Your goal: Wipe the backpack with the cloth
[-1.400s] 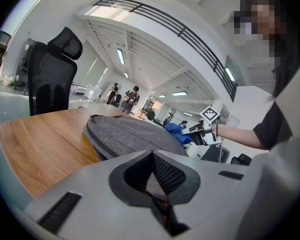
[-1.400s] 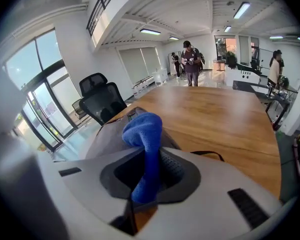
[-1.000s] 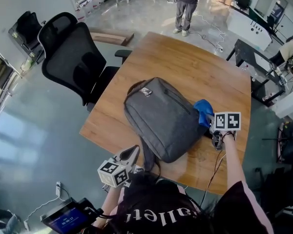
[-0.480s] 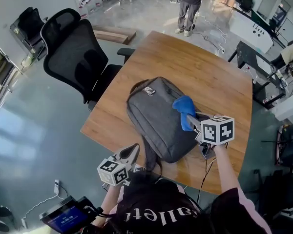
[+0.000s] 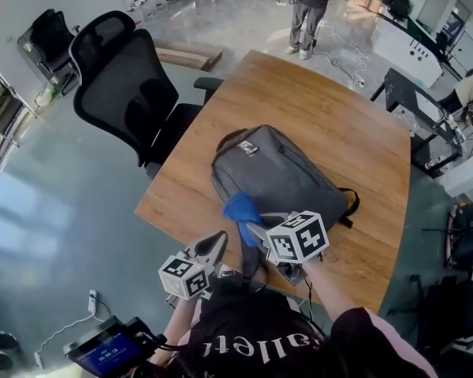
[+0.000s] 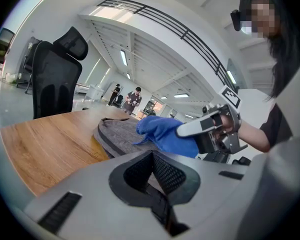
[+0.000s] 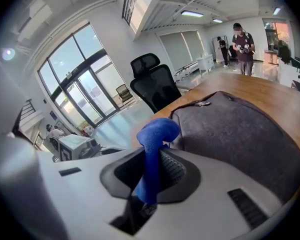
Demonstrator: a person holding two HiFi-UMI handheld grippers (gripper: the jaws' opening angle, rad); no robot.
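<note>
Backpack [image 5: 288, 183] lies on the worktop [image 5: 315, 109] with its long axis running away from us, so our right tongs [image 5: 256, 231], clamped on the blue cloth [image 5: 242, 209] at its near left corner, face its whole length, while our left tongs [image 5: 214, 246] hang closed and empty just beside.

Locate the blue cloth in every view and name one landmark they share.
Head view: blue cloth lower centre, on the backpack's near edge, ahead of the right claw.
Left gripper view: right of centre, held by the right claw over the backpack.
Right gripper view: centre, pinched between this claw's jaws.
Shared landmark: the black office chair beyond the table.
</note>
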